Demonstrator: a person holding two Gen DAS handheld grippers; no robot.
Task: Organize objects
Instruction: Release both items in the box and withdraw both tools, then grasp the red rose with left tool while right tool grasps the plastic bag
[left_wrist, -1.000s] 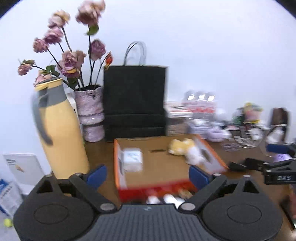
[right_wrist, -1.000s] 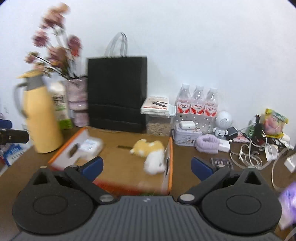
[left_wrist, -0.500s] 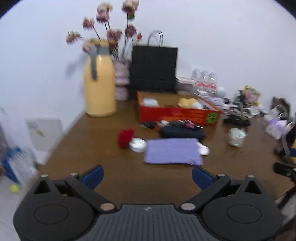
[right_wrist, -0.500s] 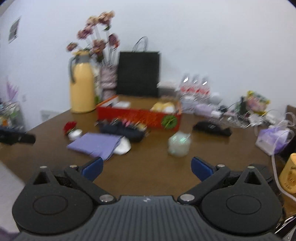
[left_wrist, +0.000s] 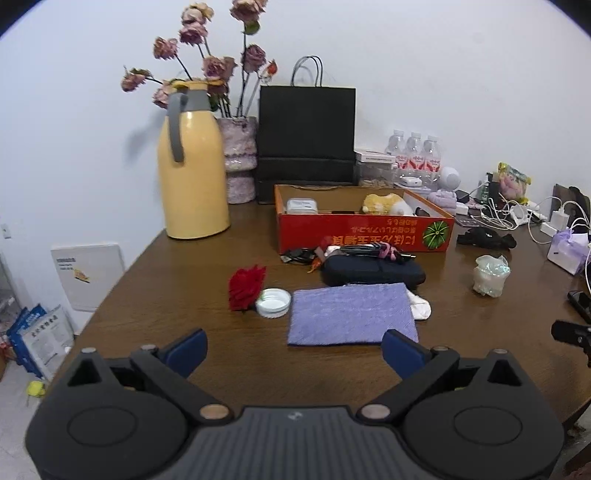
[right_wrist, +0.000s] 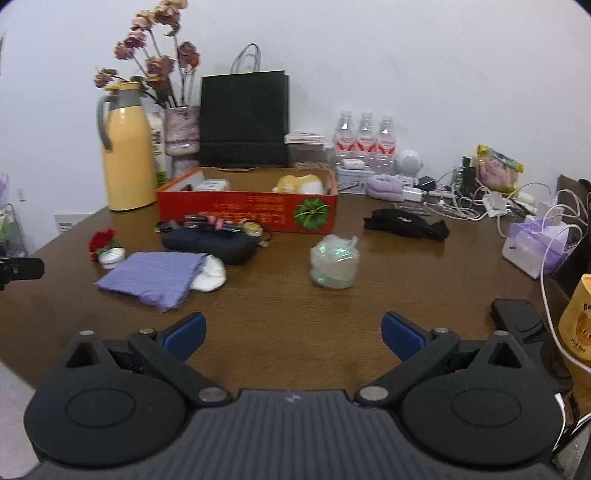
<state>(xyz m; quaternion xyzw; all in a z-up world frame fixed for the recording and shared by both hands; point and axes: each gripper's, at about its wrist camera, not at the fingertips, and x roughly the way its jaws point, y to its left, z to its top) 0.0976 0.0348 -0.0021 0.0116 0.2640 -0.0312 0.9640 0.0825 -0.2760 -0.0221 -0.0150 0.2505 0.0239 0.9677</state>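
Note:
An open red cardboard box (left_wrist: 364, 230) (right_wrist: 247, 214) stands mid-table and holds a yellow plush toy (left_wrist: 384, 204) and a white case (left_wrist: 302, 206). In front of it lie a dark zip pouch (left_wrist: 373, 271), a purple cloth (left_wrist: 351, 314) (right_wrist: 155, 275), a white lid (left_wrist: 273, 302), a red flower (left_wrist: 245, 288) and a clear crumpled cup (left_wrist: 489, 275) (right_wrist: 334, 262). My left gripper (left_wrist: 293, 352) is open and empty, above the table's near edge. My right gripper (right_wrist: 291, 334) is open and empty, also back at the near edge.
A yellow jug (left_wrist: 192, 166), a vase of dried roses (left_wrist: 240, 158) and a black paper bag (left_wrist: 306, 136) stand at the back. Water bottles (right_wrist: 365, 142), cables and chargers (right_wrist: 480, 199), a black cloth (right_wrist: 406, 223) and a purple bag (right_wrist: 535, 247) crowd the right.
Both grippers have pulled far back from over the red box to the table's near edge. Both stay open and empty.

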